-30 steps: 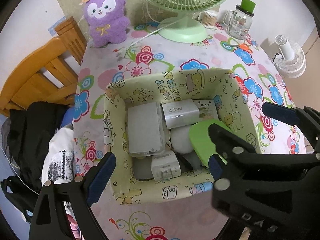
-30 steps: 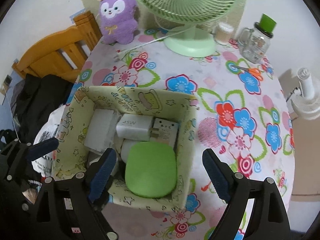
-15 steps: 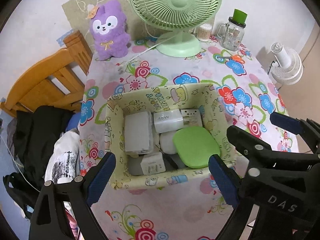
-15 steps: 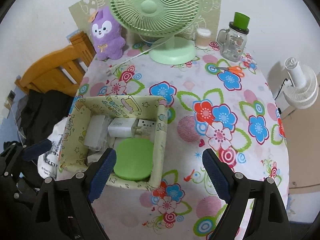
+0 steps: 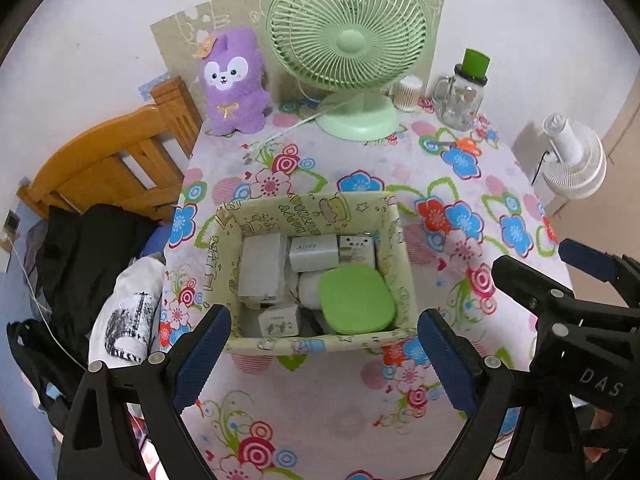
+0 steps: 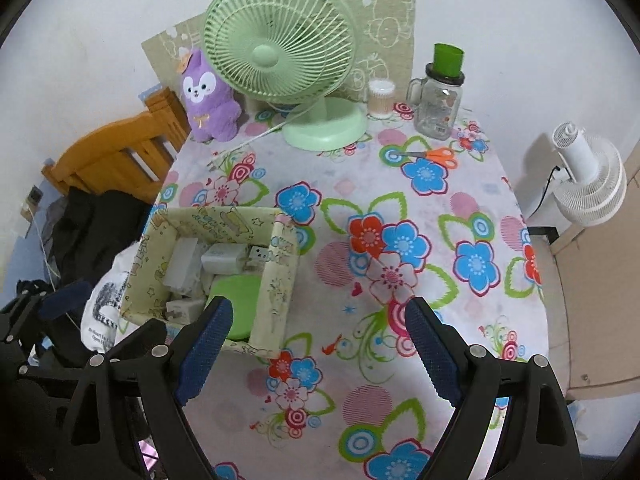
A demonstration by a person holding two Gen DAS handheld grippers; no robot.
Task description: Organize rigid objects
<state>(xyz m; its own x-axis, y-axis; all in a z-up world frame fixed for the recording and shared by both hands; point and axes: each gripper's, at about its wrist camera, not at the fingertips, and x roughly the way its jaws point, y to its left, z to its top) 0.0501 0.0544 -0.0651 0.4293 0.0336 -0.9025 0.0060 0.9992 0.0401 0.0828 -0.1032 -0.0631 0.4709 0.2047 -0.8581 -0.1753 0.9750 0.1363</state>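
A pale yellow patterned box [image 5: 304, 208] [image 6: 280, 280] stands on the flowered table. It holds a flat green case [image 5: 356, 300] [image 6: 236, 300], a white 45W charger [image 5: 314, 252] [image 6: 222, 260], other white adapters [image 5: 262, 268] and a small white plug [image 5: 278, 322]. My left gripper [image 5: 324, 360] is open and empty, above the table just in front of the box. My right gripper [image 6: 316, 348] is open and empty, to the right of the box; it shows at the right edge of the left wrist view [image 5: 580, 320].
At the table's back stand a green fan [image 5: 348, 48] [image 6: 280, 56], a purple plush [image 5: 236, 84], a cotton-swab pot [image 6: 380, 98] and a glass jar with a green lid [image 6: 440, 96]. Orange scissors [image 6: 432, 155] lie near the jar. A wooden chair [image 5: 112, 168] and bags stand left; a white fan [image 6: 592, 184] stands right.
Both grippers have pulled back and up from the box, so it looks smaller and farther. The green case lies in the box. Both stay open.
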